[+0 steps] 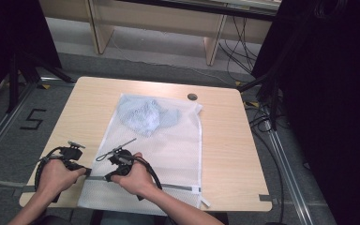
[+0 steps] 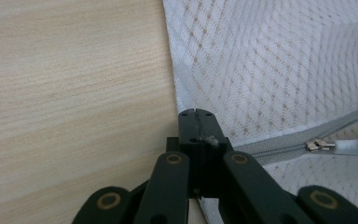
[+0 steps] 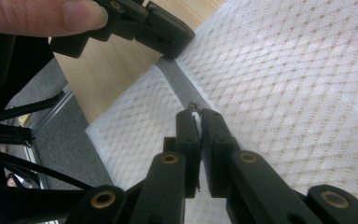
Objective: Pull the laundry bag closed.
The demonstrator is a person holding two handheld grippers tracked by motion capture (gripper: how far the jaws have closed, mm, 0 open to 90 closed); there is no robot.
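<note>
White mesh laundry bag (image 1: 164,154) lies flat on the pale wooden table (image 1: 225,140), long axis running away from me, grey zipper (image 2: 279,144) across its near end. A crumpled light-blue garment (image 1: 143,117) inside is veiled by mesh; I cannot make out its shape. Left gripper (image 2: 196,114) is clamped on the bag's corner at the zipper end. Right gripper (image 3: 196,113) pinches the white zipper pull tab (image 2: 349,147), mostly hidden between its jaws.
</note>
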